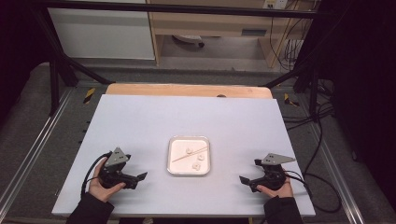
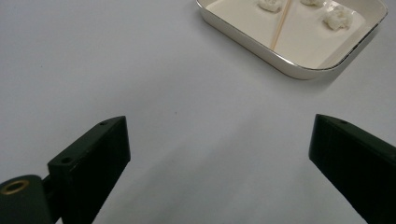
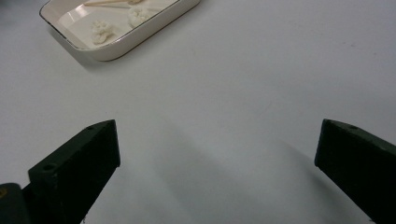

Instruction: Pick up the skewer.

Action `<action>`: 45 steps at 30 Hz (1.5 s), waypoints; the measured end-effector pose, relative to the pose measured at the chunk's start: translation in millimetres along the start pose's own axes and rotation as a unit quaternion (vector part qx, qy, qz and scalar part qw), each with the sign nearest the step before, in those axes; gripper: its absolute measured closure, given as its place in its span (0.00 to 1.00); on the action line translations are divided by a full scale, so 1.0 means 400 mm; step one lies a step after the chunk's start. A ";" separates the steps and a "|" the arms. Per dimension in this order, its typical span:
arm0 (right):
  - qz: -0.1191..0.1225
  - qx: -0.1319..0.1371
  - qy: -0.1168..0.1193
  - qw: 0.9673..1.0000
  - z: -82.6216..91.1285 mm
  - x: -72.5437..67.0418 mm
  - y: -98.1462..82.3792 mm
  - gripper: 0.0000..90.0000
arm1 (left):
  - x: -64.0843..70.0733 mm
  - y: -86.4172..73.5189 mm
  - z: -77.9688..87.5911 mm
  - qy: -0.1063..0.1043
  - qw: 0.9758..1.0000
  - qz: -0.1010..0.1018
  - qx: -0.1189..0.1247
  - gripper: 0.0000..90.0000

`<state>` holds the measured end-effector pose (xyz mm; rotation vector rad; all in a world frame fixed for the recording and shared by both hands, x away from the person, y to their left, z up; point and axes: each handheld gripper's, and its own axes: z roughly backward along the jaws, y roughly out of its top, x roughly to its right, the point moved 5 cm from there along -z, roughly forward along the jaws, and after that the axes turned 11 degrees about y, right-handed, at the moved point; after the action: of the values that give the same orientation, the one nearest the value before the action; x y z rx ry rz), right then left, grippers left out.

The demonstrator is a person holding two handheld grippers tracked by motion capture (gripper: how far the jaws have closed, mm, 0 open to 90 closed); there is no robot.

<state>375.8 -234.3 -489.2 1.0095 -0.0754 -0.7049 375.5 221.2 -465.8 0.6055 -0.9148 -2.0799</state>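
Note:
A shallow white tray (image 1: 173, 169) sits at the middle of the white table. In it lie three small white lumps (image 1: 189, 150) and a thin wooden skewer (image 1: 194, 153). My left gripper (image 1: 138, 179) rests on the table left of the tray, held by a hand, jaws wide open and empty. In the left gripper view the tray (image 2: 299, 70) lies ahead to the upper right with the skewer (image 2: 280, 25). My right gripper (image 1: 243, 181) rests right of the tray, open and empty. In the right gripper view the tray (image 3: 140, 39) lies ahead at the upper left.
The white table surface (image 1: 187, 116) has a wooden strip (image 1: 187, 89) along its far edge. Black frame posts (image 1: 55, 79) stand at both sides, with cables (image 1: 317, 121) on the floor to the right. A cabinet (image 1: 210, 28) stands beyond the table.

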 end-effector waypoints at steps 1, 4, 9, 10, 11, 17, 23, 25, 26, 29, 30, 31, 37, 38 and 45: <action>0.000 0.000 0.000 1.000 0.000 0.000 0.000 0.01 | 0.001 0.003 -0.001 0.000 1.000 -0.002 -0.001 0.06; 0.002 0.000 0.000 1.000 0.001 0.001 0.000 0.01 | 0.007 0.010 -0.004 0.000 1.000 -0.003 -0.003 0.06; -0.001 -0.001 0.000 1.000 0.000 0.000 0.000 0.01 | 0.019 0.025 -0.008 0.000 1.000 -0.012 -0.006 0.06; 0.002 -0.001 -0.002 1.000 -0.001 0.001 0.000 0.01 | 0.022 0.029 -0.008 -0.001 1.000 -0.014 -0.006 0.06; 0.002 -0.001 -0.002 1.000 -0.001 0.001 0.000 0.01 | 0.025 0.033 -0.009 -0.001 1.000 -0.015 -0.005 0.06; 0.001 -0.003 -0.003 1.000 -0.001 0.001 -0.001 0.01 | 0.041 0.057 -0.019 -0.005 1.000 -0.025 -0.007 0.06; 0.001 -0.004 -0.001 1.000 -0.001 0.000 -0.001 0.01 | 0.057 0.090 -0.034 -0.007 0.999 -0.031 -0.005 0.07; 0.000 -0.004 -0.001 1.000 -0.001 -0.001 -0.001 0.01 | 0.064 0.099 -0.040 -0.008 0.999 -0.033 -0.005 0.07; 0.001 -0.004 -0.001 1.000 -0.001 0.000 -0.001 0.01 | 0.068 0.104 -0.044 -0.009 0.999 -0.035 -0.005 0.07; 0.000 -0.006 -0.001 1.000 -0.002 0.000 -0.002 0.01 | 0.079 0.117 -0.055 -0.009 0.999 -0.039 -0.006 0.07; 0.000 -0.006 -0.001 1.000 -0.002 0.000 -0.002 0.01 | 0.082 0.122 -0.059 -0.010 0.999 -0.041 -0.006 0.07; 0.000 -0.005 -0.001 1.000 -0.002 0.000 -0.002 0.01 | 0.086 0.127 -0.063 -0.010 0.999 -0.041 -0.006 0.07; 0.001 -0.005 0.000 1.000 -0.002 0.000 -0.002 0.01 | 0.110 0.153 -0.089 -0.015 0.999 -0.047 -0.010 0.09; 0.001 -0.005 0.000 1.000 -0.002 -0.001 -0.001 0.01 | 0.114 0.157 -0.094 -0.016 0.999 -0.048 -0.012 0.09; 0.001 -0.006 0.000 1.000 -0.002 0.000 -0.002 0.01 | 0.139 0.179 -0.126 -0.021 0.998 -0.057 -0.021 0.10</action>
<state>375.7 -233.8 -490.1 0.9991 -0.0715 -0.7026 408.7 124.4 -448.6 0.6061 -0.8765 -2.2157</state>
